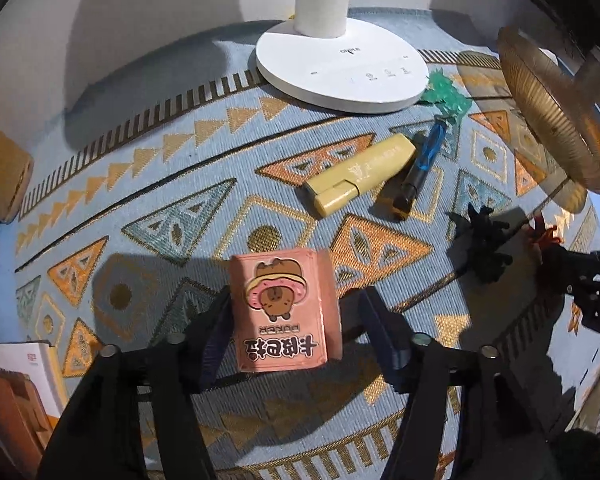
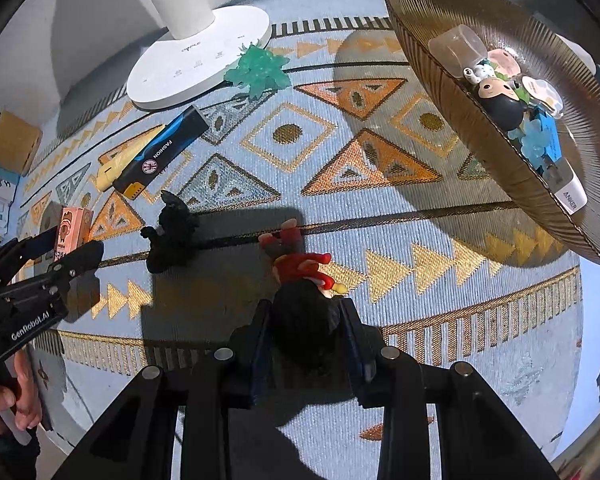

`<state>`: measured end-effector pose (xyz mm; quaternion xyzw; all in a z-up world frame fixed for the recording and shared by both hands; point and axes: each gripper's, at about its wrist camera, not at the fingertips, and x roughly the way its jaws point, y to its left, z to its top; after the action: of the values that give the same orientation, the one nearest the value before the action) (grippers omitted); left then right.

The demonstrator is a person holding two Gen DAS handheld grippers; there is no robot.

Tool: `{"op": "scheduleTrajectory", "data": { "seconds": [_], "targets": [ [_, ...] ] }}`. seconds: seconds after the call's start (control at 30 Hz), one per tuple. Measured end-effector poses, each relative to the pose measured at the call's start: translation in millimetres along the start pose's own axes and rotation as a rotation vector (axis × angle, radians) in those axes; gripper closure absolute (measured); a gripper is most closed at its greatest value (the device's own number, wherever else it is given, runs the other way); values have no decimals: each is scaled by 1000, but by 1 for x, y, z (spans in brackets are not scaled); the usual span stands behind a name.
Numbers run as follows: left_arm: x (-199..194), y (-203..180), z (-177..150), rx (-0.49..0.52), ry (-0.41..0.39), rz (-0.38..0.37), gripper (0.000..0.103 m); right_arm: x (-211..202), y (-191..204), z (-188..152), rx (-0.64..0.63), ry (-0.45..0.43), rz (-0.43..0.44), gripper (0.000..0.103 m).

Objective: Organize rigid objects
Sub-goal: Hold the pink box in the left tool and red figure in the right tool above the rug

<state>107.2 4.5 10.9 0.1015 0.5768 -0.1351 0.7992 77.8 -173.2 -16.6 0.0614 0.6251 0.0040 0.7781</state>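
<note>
Pinching red figurine (image 2: 300, 268), lower centre: right gripper (image 2: 306, 332). Straddling pink card box (image 1: 284, 312): left gripper (image 1: 296, 320), spread. Risk: figurine twisting loose before the amber bowl (image 2: 480, 152), upper right.

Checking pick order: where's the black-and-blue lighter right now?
The black-and-blue lighter lies flat on the patterned cloth, upper left in the right wrist view, against the yellow highlighter, just below the white lamp base.
</note>
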Motion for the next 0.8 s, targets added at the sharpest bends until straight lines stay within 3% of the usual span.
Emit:
{"op": "scheduleTrajectory", "data": {
  "seconds": [0.8],
  "targets": [
    [-1,-1,1,-8,-3,8,48,-9,-6,-16,4,-30,-7,71]
  ]
}}
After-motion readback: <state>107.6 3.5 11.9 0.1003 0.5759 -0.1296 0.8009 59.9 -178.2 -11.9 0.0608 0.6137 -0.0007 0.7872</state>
